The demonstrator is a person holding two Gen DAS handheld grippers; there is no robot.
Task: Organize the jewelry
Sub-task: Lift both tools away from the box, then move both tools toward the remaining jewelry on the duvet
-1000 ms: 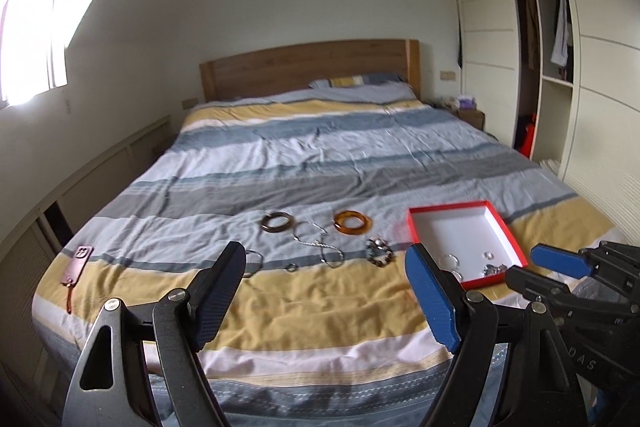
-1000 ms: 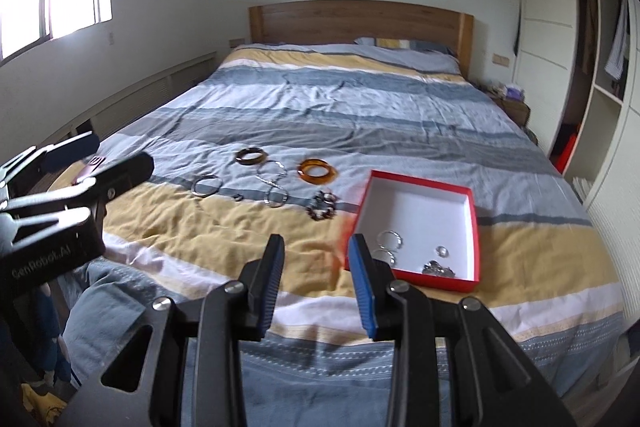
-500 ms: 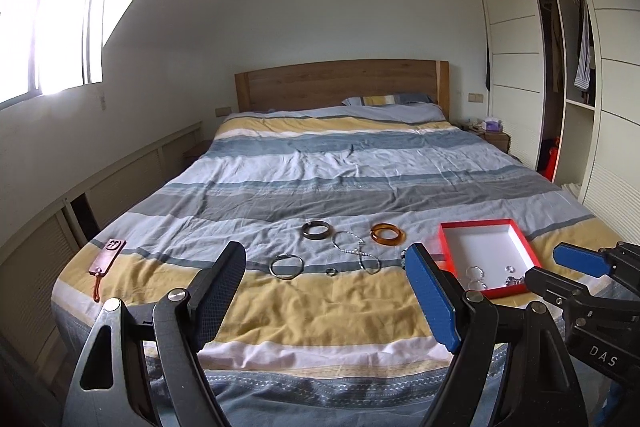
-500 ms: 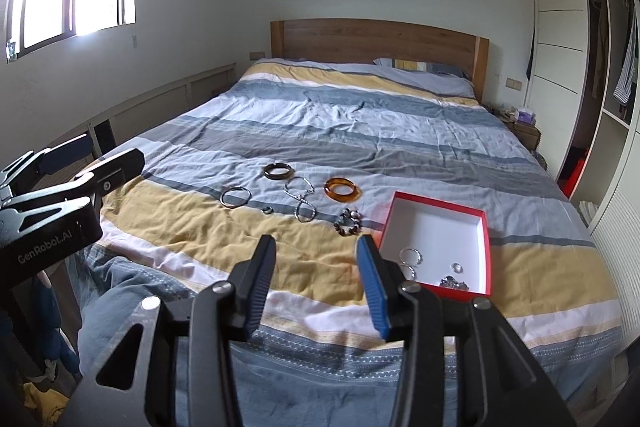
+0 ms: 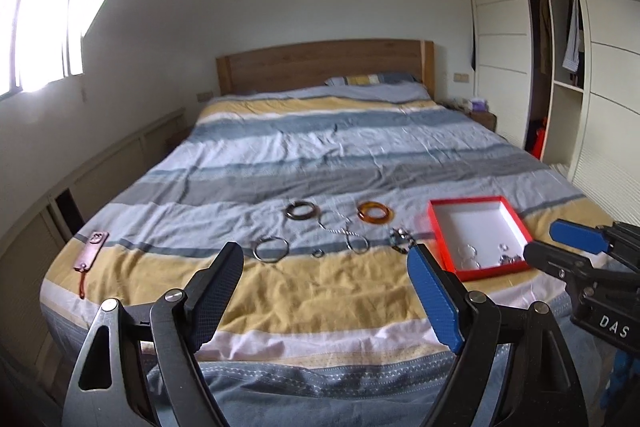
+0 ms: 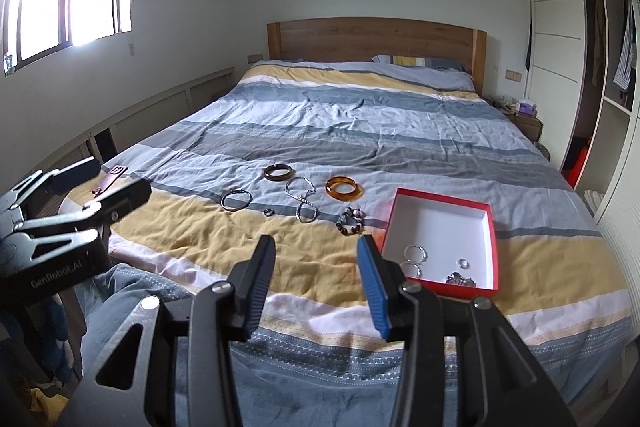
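1. The left gripper [image 5: 324, 295] hangs off the foot edge of the bed [image 5: 320, 155], its fingers wide apart with nothing between them.
2. The right gripper [image 6: 316, 287] is also off the foot edge, nearer the right corner; its fingers stand moderately apart and hold nothing.
3. The red box [image 6: 444, 239] lies open on the quilt near the foot edge, toward the bed's right side. Its near rim sits just beyond the right gripper's blue finger [image 6: 374, 291].
4. Inside the box, at its near end, lie two thin hoops [image 6: 414, 259], a small ring [image 6: 462, 262] and a heap of silver pieces [image 6: 460, 279]; the far half of its white floor is bare.
5. Loose jewelry lies in a cluster left of the box, about midway across the bed: a dark bangle [image 6: 279, 172], an amber bangle [image 6: 344, 187], a silver chain [image 6: 302, 201], a thin silver bangle [image 6: 236, 200], a tiny ring [image 6: 268, 212] and a beaded bracelet [image 6: 351, 221] just beside the box's left rim.
6. A yellow stripe of quilt lies bare between the cluster and the foot edge.
7. A brown tag [image 5: 91, 251] lies near the left edge, well apart from the jewelry.
8. Beyond the cluster the quilt runs bare to the headboard [image 5: 324, 65].
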